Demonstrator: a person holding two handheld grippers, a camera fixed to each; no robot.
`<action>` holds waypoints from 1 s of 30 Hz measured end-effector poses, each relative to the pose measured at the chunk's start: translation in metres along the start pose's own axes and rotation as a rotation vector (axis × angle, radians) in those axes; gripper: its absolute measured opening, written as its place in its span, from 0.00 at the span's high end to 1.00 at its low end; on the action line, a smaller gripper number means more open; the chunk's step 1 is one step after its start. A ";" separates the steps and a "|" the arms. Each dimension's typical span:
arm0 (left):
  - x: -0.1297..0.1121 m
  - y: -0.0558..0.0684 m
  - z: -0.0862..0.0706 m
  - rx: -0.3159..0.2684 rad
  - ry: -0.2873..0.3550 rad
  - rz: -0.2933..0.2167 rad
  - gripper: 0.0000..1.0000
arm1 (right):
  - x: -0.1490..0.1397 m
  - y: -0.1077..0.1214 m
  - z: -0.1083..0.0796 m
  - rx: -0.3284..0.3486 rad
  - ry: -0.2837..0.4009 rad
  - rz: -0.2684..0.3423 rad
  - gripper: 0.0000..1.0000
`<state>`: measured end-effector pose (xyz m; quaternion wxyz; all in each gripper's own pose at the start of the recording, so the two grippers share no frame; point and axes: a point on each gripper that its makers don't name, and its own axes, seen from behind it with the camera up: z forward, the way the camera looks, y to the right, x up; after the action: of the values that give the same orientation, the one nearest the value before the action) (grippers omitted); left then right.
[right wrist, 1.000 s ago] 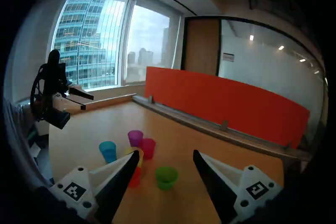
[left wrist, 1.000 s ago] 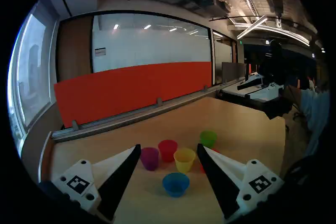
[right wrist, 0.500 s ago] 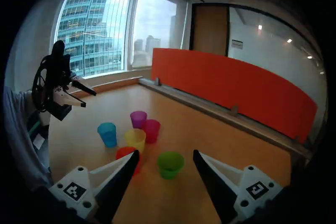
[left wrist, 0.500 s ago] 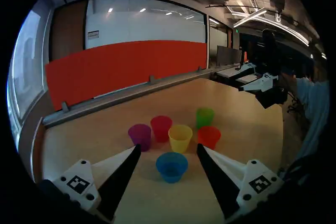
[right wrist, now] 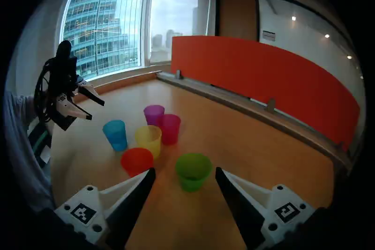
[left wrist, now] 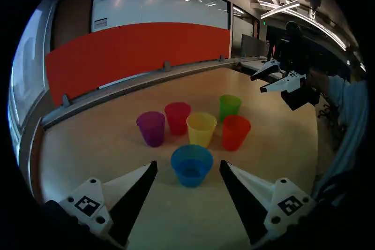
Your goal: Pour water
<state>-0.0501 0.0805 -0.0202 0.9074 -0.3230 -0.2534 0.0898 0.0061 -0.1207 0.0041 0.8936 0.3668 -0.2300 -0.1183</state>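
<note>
Cups (left wrist: 201, 128) cluster well inside table (left wrist: 89, 151) edges; left gripper (left wrist: 186, 162), right gripper (right wrist: 183, 170) spread

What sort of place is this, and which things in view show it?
Probably an office high in a city building: a long desk with an orange divider, big windows onto towers, and a glass wall.

Six cups stand clustered on the table (left wrist: 93, 147). The nearest cup (left wrist: 191, 165) stands just ahead of my left gripper (left wrist: 187, 162), centred between its fingers. Four cups form a loose row behind it, and the farthest cup (left wrist: 229, 107) stands behind that row, to the right. That farthest cup stands just ahead of my right gripper (right wrist: 184, 170), between its fingers. A partition (left wrist: 136, 53) runs along the table's far edge.
</note>
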 end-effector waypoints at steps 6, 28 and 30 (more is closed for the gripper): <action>-0.017 0.002 0.010 -0.018 -0.060 0.009 0.00 | -0.015 0.001 0.013 0.007 -0.035 -0.003 0.01; -0.042 0.007 0.053 -0.088 -0.208 0.003 0.00 | -0.044 0.012 0.056 0.022 -0.114 0.013 0.01; -0.043 0.008 0.057 -0.092 -0.218 0.001 0.00 | -0.045 0.014 0.060 0.022 -0.120 0.016 0.01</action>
<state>-0.1163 0.1035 -0.0043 0.8587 -0.3526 -0.3544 0.1130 -0.0623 -0.1296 0.0367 0.8750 0.3670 -0.2876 -0.1306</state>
